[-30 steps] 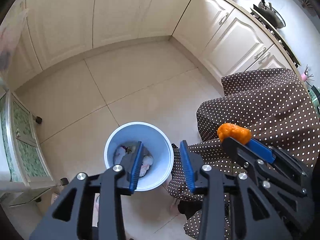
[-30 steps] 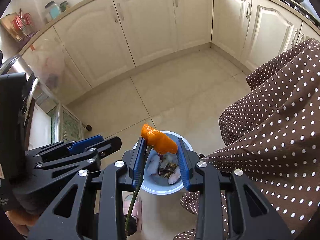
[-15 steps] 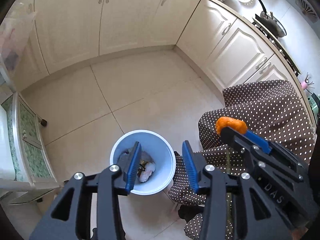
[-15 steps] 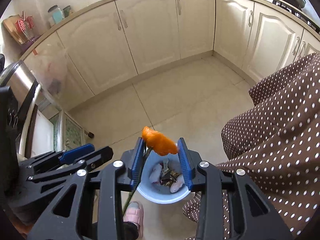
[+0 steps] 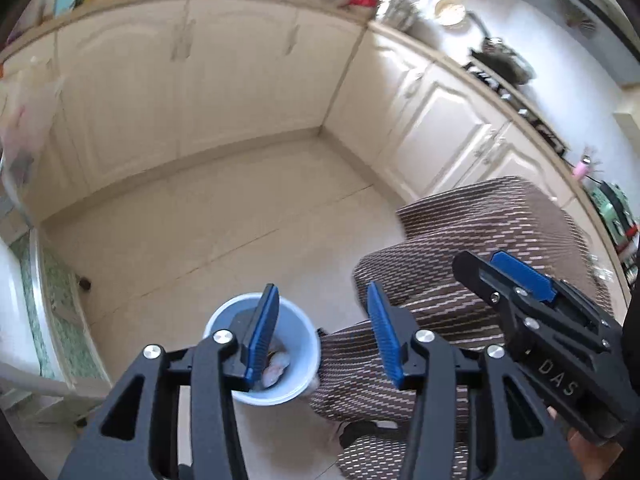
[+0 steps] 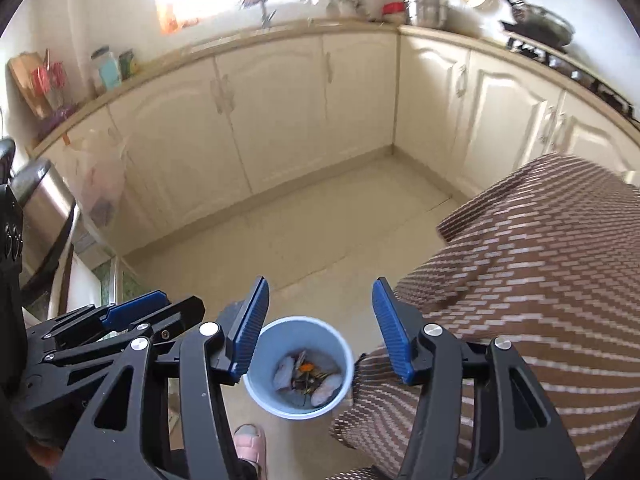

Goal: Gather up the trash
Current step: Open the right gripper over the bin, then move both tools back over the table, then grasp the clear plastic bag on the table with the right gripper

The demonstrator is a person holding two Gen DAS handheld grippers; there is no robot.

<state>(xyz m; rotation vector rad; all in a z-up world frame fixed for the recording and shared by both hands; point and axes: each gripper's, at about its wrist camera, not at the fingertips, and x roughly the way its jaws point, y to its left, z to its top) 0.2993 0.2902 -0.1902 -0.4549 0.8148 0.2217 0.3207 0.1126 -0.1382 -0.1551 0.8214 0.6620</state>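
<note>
The only lettering I can read is "DAS", in pale capitals on the black body of my right claw (image 5: 516, 276), seen from my left wrist.

The pale tiled floor (image 6: 320, 240) carries a light blue bin (image 6: 298, 362), which stands just beside the hanging edge of a brown dotted cloth (image 6: 520, 280). A pink slipper (image 6: 250, 442) rests on the tiles near the bin.

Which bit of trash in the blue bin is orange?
The small orange piece near the middle of the bin. The pale grey lumps around it have no bright colour.
</note>
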